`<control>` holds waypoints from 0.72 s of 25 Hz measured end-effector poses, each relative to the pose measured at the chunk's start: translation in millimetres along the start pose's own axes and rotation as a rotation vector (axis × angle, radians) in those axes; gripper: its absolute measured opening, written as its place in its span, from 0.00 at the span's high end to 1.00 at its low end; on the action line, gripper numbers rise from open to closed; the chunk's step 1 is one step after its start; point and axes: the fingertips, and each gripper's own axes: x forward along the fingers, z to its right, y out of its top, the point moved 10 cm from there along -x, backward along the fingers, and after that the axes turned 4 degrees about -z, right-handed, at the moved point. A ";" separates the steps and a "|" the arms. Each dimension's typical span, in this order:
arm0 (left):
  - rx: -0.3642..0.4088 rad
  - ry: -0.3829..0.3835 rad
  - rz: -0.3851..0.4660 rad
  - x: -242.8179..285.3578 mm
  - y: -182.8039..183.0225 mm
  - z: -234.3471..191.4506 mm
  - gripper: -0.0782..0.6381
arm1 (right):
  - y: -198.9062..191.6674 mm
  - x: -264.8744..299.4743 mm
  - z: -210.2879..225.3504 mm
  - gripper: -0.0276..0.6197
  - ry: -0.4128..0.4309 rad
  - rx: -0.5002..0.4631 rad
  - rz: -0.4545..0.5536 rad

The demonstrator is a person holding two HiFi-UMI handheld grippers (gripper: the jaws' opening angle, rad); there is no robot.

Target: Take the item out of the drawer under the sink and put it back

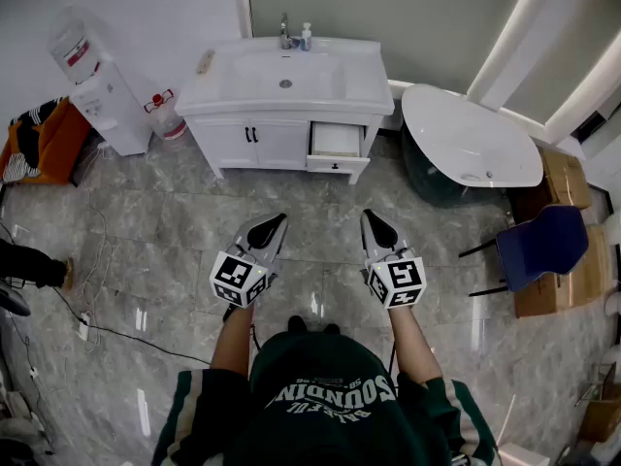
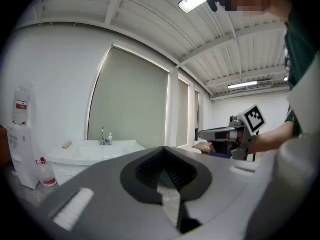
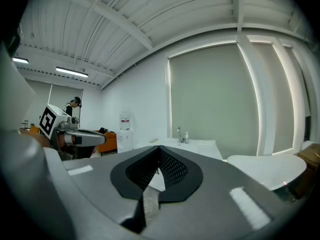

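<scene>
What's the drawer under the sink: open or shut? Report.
Open: the drawer juts out of the cabinet front, its pale inside showing.

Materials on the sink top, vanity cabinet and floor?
Sink top: looks like glazed ceramic, smooth white, one-piece basin.
Vanity cabinet: probably painted or laminated board, flat white fronts, dark handles.
Floor: grey marble-look tile, polished; grout lines and light reflections show.
</scene>
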 end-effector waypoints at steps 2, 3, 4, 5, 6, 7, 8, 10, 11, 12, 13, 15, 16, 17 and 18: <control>0.001 -0.001 -0.001 -0.1 -1.5 -2.3 0.82 | -1.2 2.7 -1.9 0.95 0.007 0.004 0.004; 0.002 -0.002 -0.001 -0.3 -2.3 -2.7 0.82 | -2.0 3.2 -2.7 0.95 0.007 0.005 0.004; 0.002 -0.003 -0.002 -0.7 -3.0 -2.6 0.82 | -3.0 2.9 -3.3 0.95 0.005 0.004 0.002; 0.002 -0.004 -0.002 -1.1 -3.5 -2.0 0.82 | -3.8 1.9 -3.7 0.95 0.001 0.002 -0.001; 0.001 -0.005 -0.001 -1.5 -3.6 -1.1 0.82 | -4.4 0.6 -3.8 0.95 -0.004 0.002 -0.004; 0.001 -0.006 0.000 -1.6 -3.5 -0.4 0.82 | -4.6 -0.6 -3.4 0.95 -0.010 0.002 -0.007; 0.000 -0.007 0.001 -1.5 -3.2 0.0 0.82 | -4.6 -1.5 -2.8 0.95 -0.016 0.003 -0.009; -0.001 -0.009 0.001 -1.5 -3.4 0.1 0.82 | -4.9 -2.8 -1.5 0.95 -0.028 0.006 -0.011; -0.001 -0.009 0.001 -1.9 -3.8 -0.1 0.82 | -5.3 -3.3 -1.4 0.95 -0.032 0.007 -0.012; -0.002 -0.010 0.001 -2.7 -4.3 -0.4 0.82 | -5.8 -3.7 -1.6 0.95 -0.034 0.009 -0.013; -0.003 -0.010 0.002 -3.8 -4.7 -0.8 0.82 | -6.1 -4.0 -2.2 0.95 -0.036 0.011 -0.014; -0.006 -0.011 0.003 -6.2 -5.3 -1.9 0.82 | -6.4 -3.7 -4.4 0.95 -0.035 0.015 -0.018; -0.007 -0.011 0.004 -7.4 -5.6 -2.7 0.82 | -6.5 -3.3 -5.7 0.95 -0.033 0.016 -0.021; -0.008 -0.011 0.004 -8.6 -5.8 -3.7 0.82 | -6.4 -2.5 -7.1 0.95 -0.031 0.017 -0.023; -0.008 -0.011 0.005 -9.7 -6.0 -5.3 0.82 | -6.3 -1.1 -8.7 0.95 -0.030 0.017 -0.024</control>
